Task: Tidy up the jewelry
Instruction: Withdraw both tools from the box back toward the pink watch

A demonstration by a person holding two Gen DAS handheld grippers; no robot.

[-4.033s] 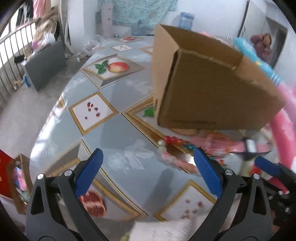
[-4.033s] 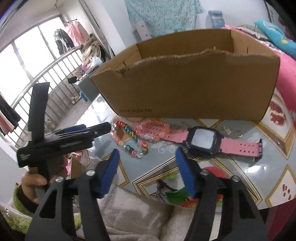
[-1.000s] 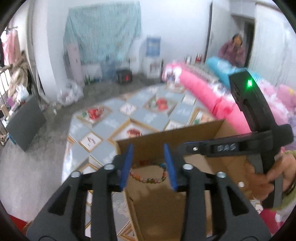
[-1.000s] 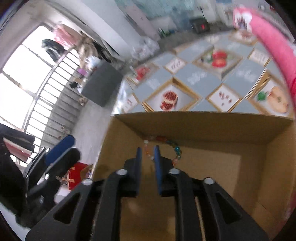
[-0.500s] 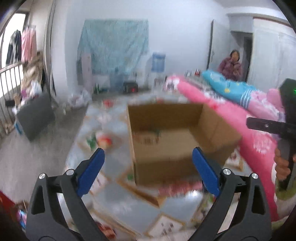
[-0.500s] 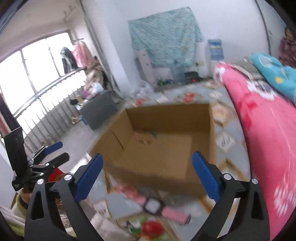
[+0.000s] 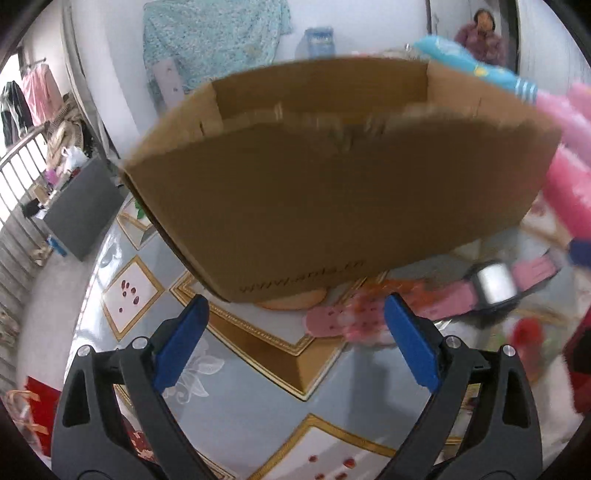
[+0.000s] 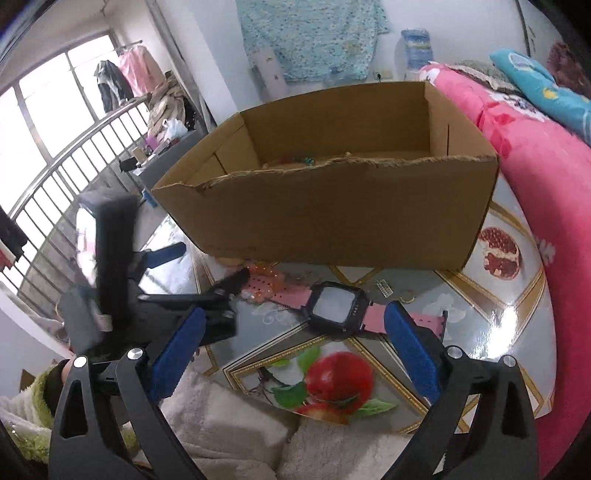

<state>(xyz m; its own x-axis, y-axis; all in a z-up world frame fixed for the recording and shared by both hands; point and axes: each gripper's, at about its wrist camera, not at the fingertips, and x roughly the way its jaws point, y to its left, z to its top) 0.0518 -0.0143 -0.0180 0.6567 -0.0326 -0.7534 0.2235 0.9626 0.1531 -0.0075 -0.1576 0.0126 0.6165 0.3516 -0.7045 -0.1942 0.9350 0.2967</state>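
An open cardboard box (image 8: 332,221) stands on the fruit-print table (image 8: 491,332); coloured beads (image 8: 295,160) show just over its torn front rim. In front of it lies a pink watch (image 8: 334,306) with a black square face, blurred in the left wrist view as the watch (image 7: 493,284). A pink bead bracelet (image 8: 262,277) lies by the box's front left corner. My right gripper (image 8: 295,328) is open and empty, just short of the watch. My left gripper (image 7: 295,332) is open and empty near the watch strap (image 7: 332,321); the right wrist view shows the left gripper (image 8: 199,269) at the left.
A small metal clip (image 8: 384,286) and a ring (image 8: 406,295) lie right of the watch. Pink bedding (image 8: 535,166) borders the table on the right. White fluffy cloth (image 8: 229,435) covers the near edge. A person (image 7: 480,33) sits far back.
Both grippers held bead bracelets over the box with narrow jaws. Both have since opened wide, left the bracelets in the box, and dropped back to the table in front of it.
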